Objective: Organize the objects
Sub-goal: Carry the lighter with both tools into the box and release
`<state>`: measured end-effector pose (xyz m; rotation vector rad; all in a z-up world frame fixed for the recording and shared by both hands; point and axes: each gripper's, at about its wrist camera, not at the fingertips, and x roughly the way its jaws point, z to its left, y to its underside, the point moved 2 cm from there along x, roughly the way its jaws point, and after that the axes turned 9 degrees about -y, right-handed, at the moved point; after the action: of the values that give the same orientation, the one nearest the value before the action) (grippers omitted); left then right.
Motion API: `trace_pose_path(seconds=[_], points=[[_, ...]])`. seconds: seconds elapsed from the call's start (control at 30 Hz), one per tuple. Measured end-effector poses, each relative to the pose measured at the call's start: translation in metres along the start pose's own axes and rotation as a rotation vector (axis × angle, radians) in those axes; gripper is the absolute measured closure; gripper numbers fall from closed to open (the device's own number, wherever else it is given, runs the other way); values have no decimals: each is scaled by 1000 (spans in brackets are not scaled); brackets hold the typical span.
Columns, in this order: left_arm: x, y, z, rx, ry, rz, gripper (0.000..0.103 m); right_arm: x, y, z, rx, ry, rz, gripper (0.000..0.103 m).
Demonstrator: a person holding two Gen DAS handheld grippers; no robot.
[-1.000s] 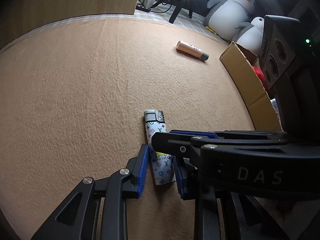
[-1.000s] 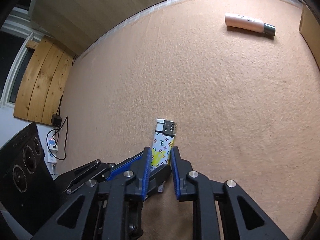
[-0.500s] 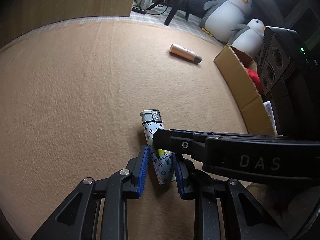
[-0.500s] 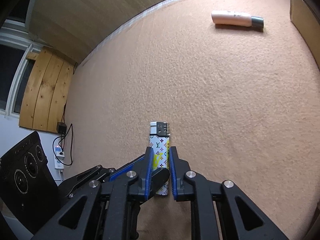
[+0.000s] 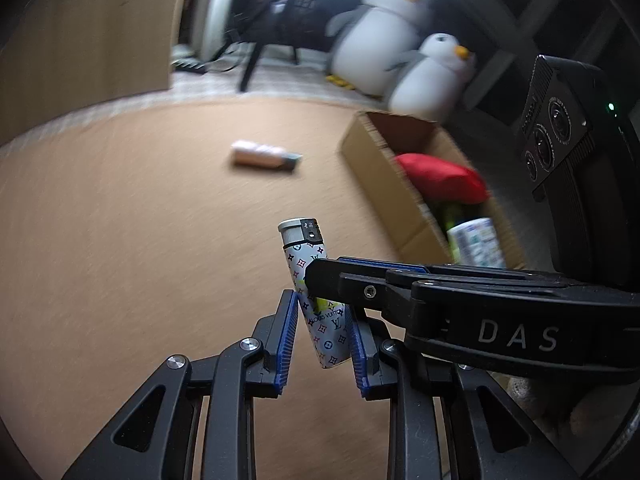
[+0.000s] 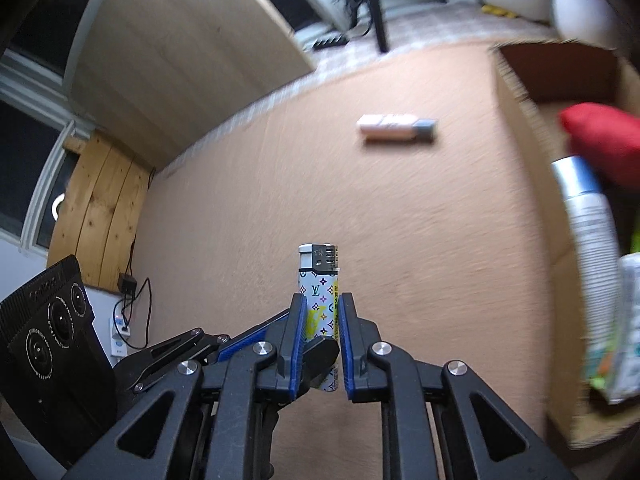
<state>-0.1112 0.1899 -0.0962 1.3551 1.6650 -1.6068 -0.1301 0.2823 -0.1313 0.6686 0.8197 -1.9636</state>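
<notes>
The lighter (image 6: pixel 319 280) is a small, stiff and light thing with a smooth printed plastic body, so I judge it can slip or turn between the pads; the flat sides of the lower body are the best place to hold, not the metal head. The right gripper (image 6: pixel 319 344) has its jaws clenched on this lower body. The left gripper (image 5: pixel 322 338) stands around the same lighter (image 5: pixel 316 296), but I cannot tell whether its jaws press it.

Compared with one second ago, the lighter no longer lies on the carpet (image 5: pixel 120 240): it is lifted and stands almost upright. The cardboard box (image 5: pixel 384 168) with the red item (image 5: pixel 440 176) now looks nearer, and the pink tube (image 5: pixel 264 155) lies on the carpet as before.
</notes>
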Motion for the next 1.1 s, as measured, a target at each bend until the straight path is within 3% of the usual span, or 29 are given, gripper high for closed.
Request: trace_pose_path(seconds=[0.37,0.77,0.8,0.83,0.87,0.9,0.93,0.97,1.1], points=[[22,-48,-92,100,88,-27,77,-82,-30,-51,51,70,-132,88],[61,-69,-135,125,115,-2,76,-101,-44,-95,68,95,-139,88],[62,-69,-135,127,112,-2,73,-102,-44,-97,64,99,-144,88],[63,-70,-135,127,106,1,60,-104,-44,-98,63,107,-151,85],[63,-70,-134,125,103,-4,46,-107,-44,-99,64,121,-158,76],[62,-70,-133,122,100,-11,42,-109,-44,-100,65,136,-172,70],[61,-70,-131,117,93,-16,40,-111,-44,-101,65,137,-181,60],[59,-71,-129,113,93,-17,40,-113,-44,-101,65,134,-192,58],[55,-70,-120,109,77,-23,40,-109,-44,-97,54,148,-186,57]])
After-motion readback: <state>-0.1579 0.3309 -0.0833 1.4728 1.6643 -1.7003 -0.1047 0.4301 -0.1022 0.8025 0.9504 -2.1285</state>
